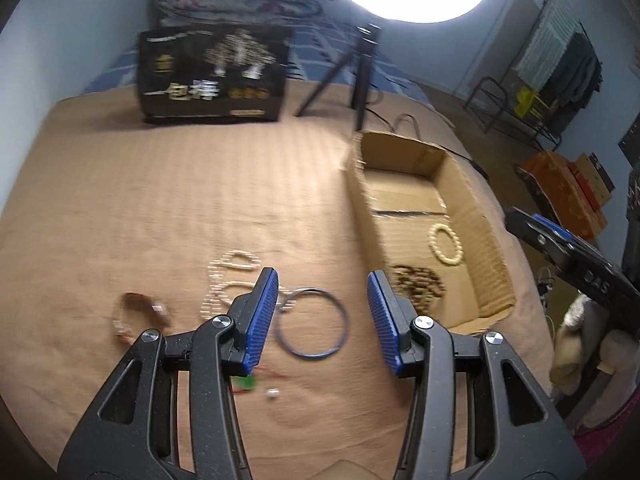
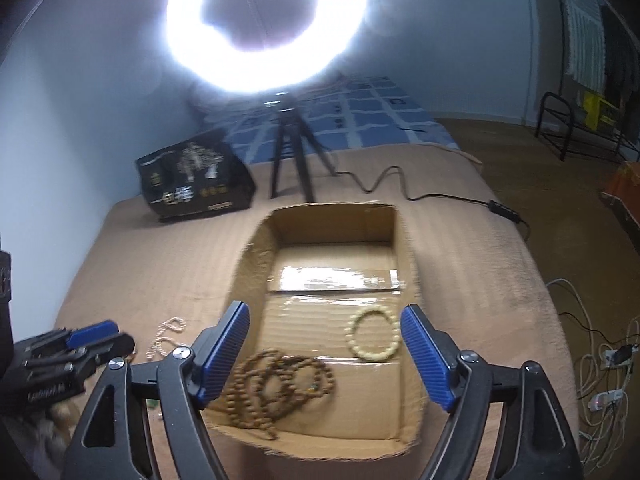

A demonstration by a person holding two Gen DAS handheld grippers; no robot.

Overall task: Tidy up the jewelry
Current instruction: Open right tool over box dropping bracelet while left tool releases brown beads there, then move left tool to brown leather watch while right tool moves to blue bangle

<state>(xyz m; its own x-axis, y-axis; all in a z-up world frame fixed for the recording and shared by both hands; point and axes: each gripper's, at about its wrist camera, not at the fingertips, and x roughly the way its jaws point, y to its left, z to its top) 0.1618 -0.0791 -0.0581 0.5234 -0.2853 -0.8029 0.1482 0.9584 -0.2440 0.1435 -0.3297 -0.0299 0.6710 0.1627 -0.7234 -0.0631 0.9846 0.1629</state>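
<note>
**A:** How far along is the sorting?

**B:** By my reckoning, somewhat under half. The open cardboard box (image 2: 404,240) on the tan bedspread (image 1: 140,184) already holds two pieces: a cream beaded bracelet (image 2: 373,333) near its right wall, and a long brown wooden-bead strand (image 2: 276,384) coiled at its near left corner.

**A:** And outside the box?

**B:** Several pieces lie on the bedspread to the box's left. A thin blue hoop with a smaller metal ring touching it (image 1: 313,323) is nearest the box; beyond that, a pale pearl-like necklace (image 1: 228,280) in loops; further left, a brownish bracelet (image 1: 138,314), too blurred to name better. Something small, green and red (image 1: 246,384), with a tiny white bit beside it, lies nearer the camera.

**A:** The claws?

**B:** The left gripper (image 1: 323,316) has its jaws apart and empty, hovering over the blue hoop, which shows between the fingers. The right gripper (image 2: 325,354) is also spread wide with nothing in it, poised above the box's near end, over the two stowed pieces.

**A:** So what next?

**B:** Likely the hoop, as it sits closest to the left claw
</note>
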